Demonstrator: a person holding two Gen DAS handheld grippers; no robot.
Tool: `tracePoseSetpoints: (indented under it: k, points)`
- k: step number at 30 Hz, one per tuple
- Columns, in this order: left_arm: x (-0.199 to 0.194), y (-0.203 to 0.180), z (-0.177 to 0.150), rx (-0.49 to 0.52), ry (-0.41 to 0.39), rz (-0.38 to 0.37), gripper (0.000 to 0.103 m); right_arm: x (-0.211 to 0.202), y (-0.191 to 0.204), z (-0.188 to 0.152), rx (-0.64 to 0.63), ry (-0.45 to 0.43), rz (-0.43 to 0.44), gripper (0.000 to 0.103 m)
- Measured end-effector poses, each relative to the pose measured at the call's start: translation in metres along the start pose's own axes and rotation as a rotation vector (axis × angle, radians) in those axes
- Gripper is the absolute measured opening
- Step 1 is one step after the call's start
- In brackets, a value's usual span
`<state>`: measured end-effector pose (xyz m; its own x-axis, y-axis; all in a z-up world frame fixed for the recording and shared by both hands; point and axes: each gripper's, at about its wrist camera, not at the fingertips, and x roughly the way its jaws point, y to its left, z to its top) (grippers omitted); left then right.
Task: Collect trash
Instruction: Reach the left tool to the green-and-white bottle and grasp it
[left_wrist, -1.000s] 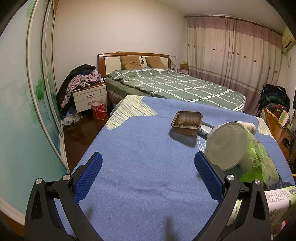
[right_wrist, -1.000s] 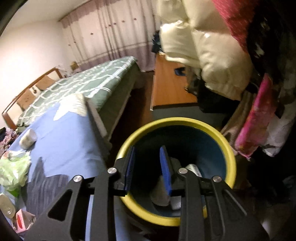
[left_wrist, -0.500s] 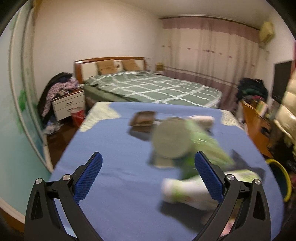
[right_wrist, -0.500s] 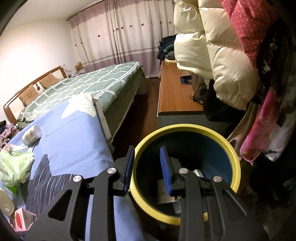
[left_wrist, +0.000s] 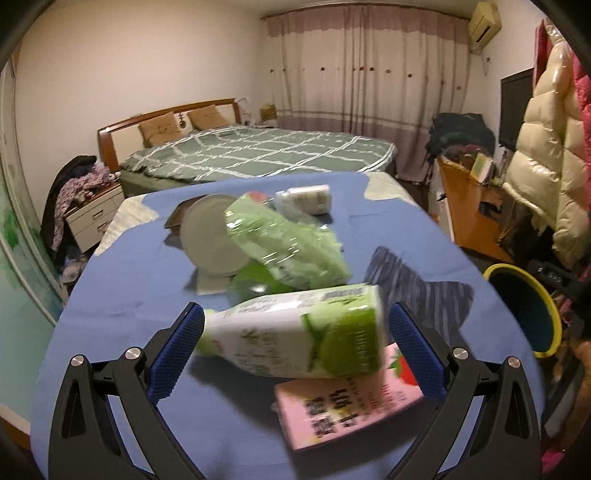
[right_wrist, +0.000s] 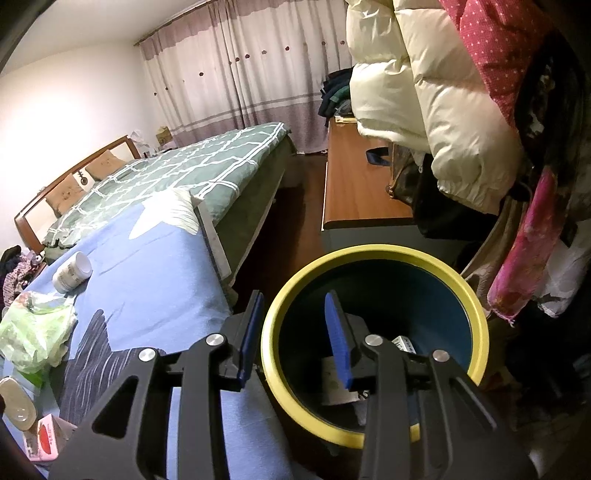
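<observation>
On the blue tablecloth (left_wrist: 122, 295) lies a white and green carton (left_wrist: 295, 339), partly over a pink carton (left_wrist: 347, 410). My left gripper (left_wrist: 293, 354) is open wide, with the green carton lying crosswise between its fingers; the pads look just clear of it. Behind are a green plastic bag (left_wrist: 284, 247), a white lid (left_wrist: 210, 240), a small white jar (left_wrist: 306, 199) and a brown tray (left_wrist: 177, 218). My right gripper (right_wrist: 293, 336) hangs over the yellow-rimmed bin (right_wrist: 476, 317), its jaws opening with nothing held. White scraps (right_wrist: 340, 384) lie inside the bin.
The bin (left_wrist: 517, 306) stands on the floor off the table's right edge. A wooden desk (right_wrist: 362, 184) and hanging coats (right_wrist: 443, 110) crowd the far side of it. A bed with a green checked cover (left_wrist: 258, 151) lies beyond the table, and a nightstand (left_wrist: 92, 218) to the left.
The left gripper has swung right across the table, from the bare cloth near the tray to the cartons. The right gripper stays over the bin and its jaws have widened.
</observation>
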<state>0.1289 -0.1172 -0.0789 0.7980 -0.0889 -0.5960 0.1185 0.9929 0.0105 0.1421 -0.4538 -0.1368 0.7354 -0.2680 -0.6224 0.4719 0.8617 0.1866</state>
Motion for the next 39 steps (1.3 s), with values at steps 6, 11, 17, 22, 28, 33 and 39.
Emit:
tracePoseSetpoints:
  k: [6,11,17,22,28,33,39]
  points:
    - [-0.006,0.05,-0.011,-0.055,0.028,0.045,0.098,0.001,-0.001,0.001,0.003,0.005,0.007,0.034]
    - [-0.012,0.105,-0.03,-0.128,0.067,0.15,0.098,0.001,-0.001,0.0,0.002,0.006,0.005,0.034]
    - [-0.026,0.142,-0.045,-0.199,0.077,0.17,0.098,0.0,0.0,0.002,-0.004,0.003,-0.004,0.035]
    - [-0.022,0.128,-0.044,-0.199,0.065,0.167,0.098,-0.001,-0.002,0.003,-0.002,-0.004,-0.003,0.039]
    - [-0.002,0.121,-0.051,-0.23,0.108,0.171,0.097,0.002,-0.004,0.003,0.004,0.001,0.008,0.039]
    - [0.009,0.12,-0.054,-0.225,0.121,0.191,0.084,0.002,-0.005,0.002,0.009,0.004,0.013,0.039]
    - [0.012,0.122,-0.056,-0.203,0.117,0.167,0.057,0.002,-0.005,0.002,0.011,0.004,0.014,0.039]
